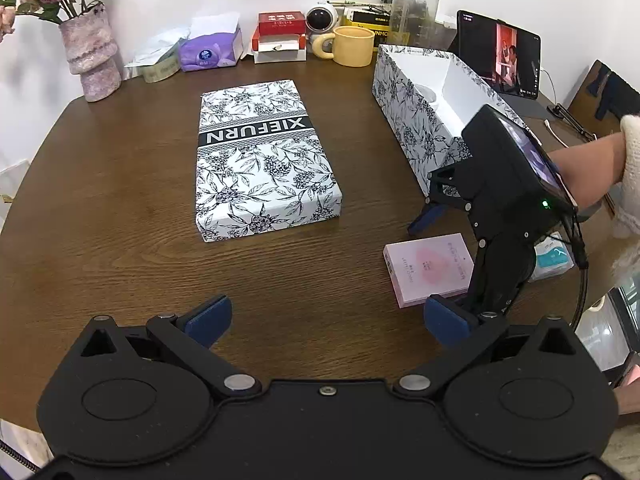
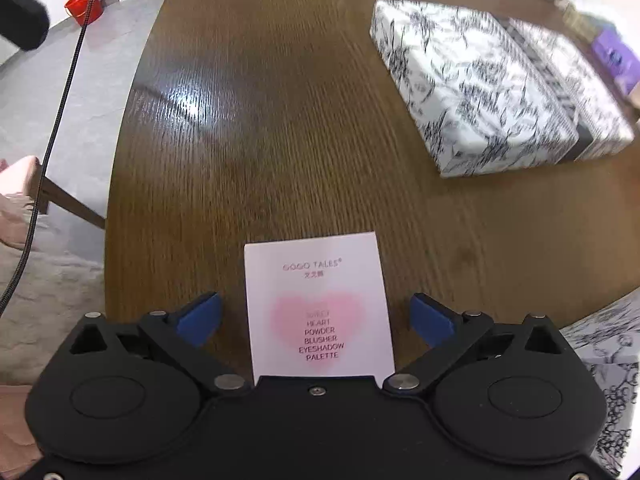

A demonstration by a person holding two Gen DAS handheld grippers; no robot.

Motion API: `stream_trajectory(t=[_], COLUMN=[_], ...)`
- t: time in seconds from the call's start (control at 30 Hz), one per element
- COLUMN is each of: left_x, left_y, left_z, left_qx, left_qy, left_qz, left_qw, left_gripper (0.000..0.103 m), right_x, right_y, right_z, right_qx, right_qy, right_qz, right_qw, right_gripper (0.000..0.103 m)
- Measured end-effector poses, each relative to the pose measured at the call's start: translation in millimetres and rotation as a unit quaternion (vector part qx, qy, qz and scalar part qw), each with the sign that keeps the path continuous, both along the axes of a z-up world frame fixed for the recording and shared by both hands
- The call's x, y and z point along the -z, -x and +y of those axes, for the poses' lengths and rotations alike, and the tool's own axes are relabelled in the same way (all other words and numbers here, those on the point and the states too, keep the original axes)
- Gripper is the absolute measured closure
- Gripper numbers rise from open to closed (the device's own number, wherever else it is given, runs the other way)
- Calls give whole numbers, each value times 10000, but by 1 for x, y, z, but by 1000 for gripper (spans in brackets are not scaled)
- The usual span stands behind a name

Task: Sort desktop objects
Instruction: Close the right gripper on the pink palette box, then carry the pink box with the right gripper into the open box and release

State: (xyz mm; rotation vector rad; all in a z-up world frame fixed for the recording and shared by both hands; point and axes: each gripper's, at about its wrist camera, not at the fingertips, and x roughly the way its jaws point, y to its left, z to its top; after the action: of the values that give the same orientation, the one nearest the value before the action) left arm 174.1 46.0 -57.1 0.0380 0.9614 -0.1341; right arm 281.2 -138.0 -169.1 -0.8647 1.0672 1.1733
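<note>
On the brown wooden table [image 1: 120,200], nr its right-front edge, a pink-and-white palette box [image 2: 318,308] lies flat, heart print up w/ "GOGO TALES" and "HEART POWDER BLUSHER EYESHADOW PALETTE" legible in the right wrist view. Right gripper [image 2: 316,316] sits low over it, jaws spread wide, one blue pad [image 2: 200,320] either side of the box w/ a gap on both sides; nothing gripped. From the left wrist view the same gripper [image 1: 434,264] reaches in from the right, held by a hand [image 1: 588,176] in a cream sleeve, straddling the box [image 1: 428,268].

Left gripper [image 1: 326,320] hangs above bare tabletop nr the front edge, jaws also wide apart, holding nothing.

Mid-table lies a closed floral lid [image 1: 264,160] marked "XIEFURN", black-and-white leaf print. Right of it, apart from it, stands the matching open floral box [image 1: 416,108], white inside; contents hard to make out. Just beside the pink box, partly hidden by the right gripper, is a small teal-and-white packet [image 1: 554,258].

Along the back edge: a mauve vase [image 1: 90,56] w/ dried flowers, a purple tissue pack [image 1: 210,50], a red-and-white carton [image 1: 280,36], a yellow mug [image 1: 352,46], a tablet [image 1: 500,54] w/ screen lit.
</note>
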Motion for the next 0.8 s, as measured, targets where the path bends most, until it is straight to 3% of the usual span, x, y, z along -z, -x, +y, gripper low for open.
stream_trajectory(t=[0.2, 0.27, 0.33, 0.6, 0.8], left_x=[-2, -2, -3, -13, -37], left_y=[-2, -1, 1, 13, 25], left_z=[1, 1, -1, -12, -32], left_qx=[58, 58, 56, 84, 219], left_qy=[43, 56, 10, 98, 143], left_qz=[-9, -14, -29, -128, -261], left_qw=[10000, 10000, 10000, 9998, 9993], left_gripper=[0, 0, 0, 0, 0], right_x=[-4, -7, -14, -20, -65], right_y=[-1, -2, -1, 14, 32], right_z=[-3, -4, -3, -5, -9], right_qx=[-31, 30, 26, -119, -179], right_qy=[236, 285, 285, 452, -158], right_qz=[77, 88, 69, 83, -72], right_qw=[9997, 9996, 9996, 9989, 9997], right_gripper=[6, 13, 33, 34, 34])
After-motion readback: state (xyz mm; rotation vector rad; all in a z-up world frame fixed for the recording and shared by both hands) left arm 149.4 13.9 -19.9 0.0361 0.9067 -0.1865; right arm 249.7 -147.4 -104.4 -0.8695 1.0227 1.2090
